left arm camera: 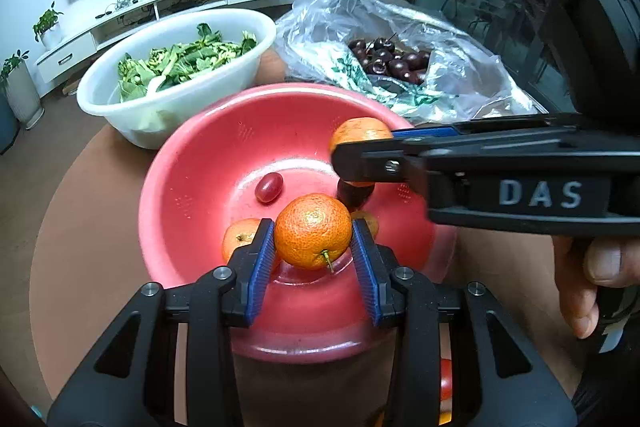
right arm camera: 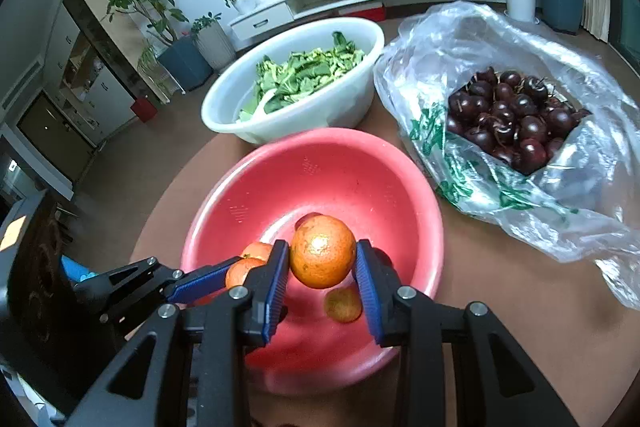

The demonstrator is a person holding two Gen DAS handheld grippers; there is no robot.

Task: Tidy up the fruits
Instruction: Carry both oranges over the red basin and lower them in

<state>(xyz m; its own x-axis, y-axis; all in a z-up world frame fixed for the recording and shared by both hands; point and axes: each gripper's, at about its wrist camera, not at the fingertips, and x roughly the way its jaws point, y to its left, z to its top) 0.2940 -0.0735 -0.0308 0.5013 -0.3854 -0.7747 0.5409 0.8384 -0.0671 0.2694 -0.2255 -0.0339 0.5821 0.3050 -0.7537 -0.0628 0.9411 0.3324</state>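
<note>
The left tongs [left arm camera: 313, 254] are clamped on a mandarin [left arm camera: 312, 231], its stem end facing the camera, held above the near side of the red basin [left arm camera: 200, 163]. The right tongs [right arm camera: 322, 277] grip a second mandarin [right arm camera: 323, 251] over the same basin, blue pads pressed against both its sides. In the left wrist view the right tongs come in from the right, crossing over the basin's far right rim with their fruit. On the basin floor lie another mandarin [left arm camera: 240, 237], a red grape [left arm camera: 269, 187], a dark cherry [left arm camera: 354, 194] and a small mandarin [right arm camera: 343, 304] below the right tongs. The basin stands on the round brown counter [left arm camera: 88, 219]. Behind it to the left is a white basin [right arm camera: 304, 115] of leafy greens [right arm camera: 304, 77], touching the red rim. To the right, a crumpled clear plastic bag [right arm camera: 500, 187] lies open, showing dark cherries [right arm camera: 516, 119] piled inside.
</note>
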